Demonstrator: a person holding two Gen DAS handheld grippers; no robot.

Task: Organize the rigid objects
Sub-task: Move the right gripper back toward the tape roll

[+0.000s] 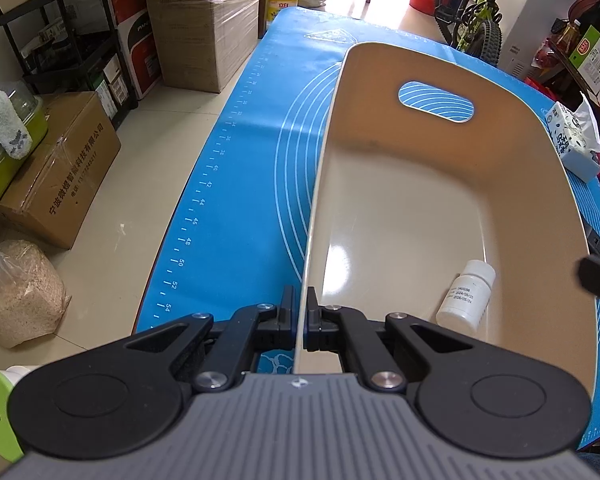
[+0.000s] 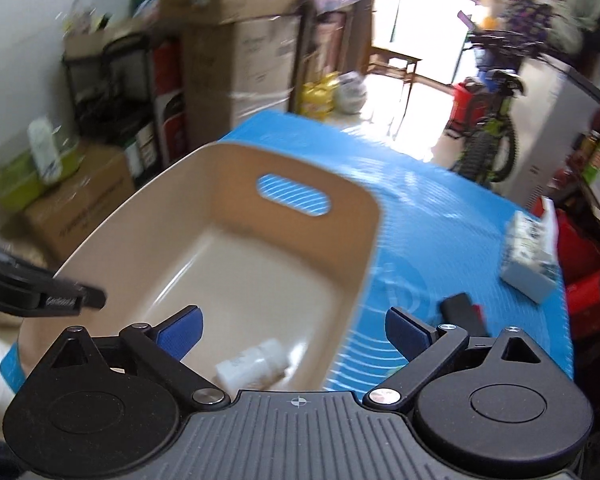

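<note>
your left gripper [image 1: 299, 322] jaws pinch the near rim of the beige plastic bin [image 1: 400, 208], the small white plastic bottle [image 2: 256, 366] already lies inside below your spread, empty right gripper [image 2: 294, 334] jaws, while the black and red object [image 2: 462, 314] and the white and blue tissue pack [image 2: 530, 262] beyond them still wait on the blue mat [image 2: 440, 248].

Your left tongs [image 1: 300, 312] and right tongs [image 2: 294, 330] share one build: a ribbed grey housing with a small crosshair mark, matte black disc-shaped hubs, black linkage arms pinned by silver screws, and black fingers, faced on the right pair with blue pads [image 2: 180, 336].
</note>
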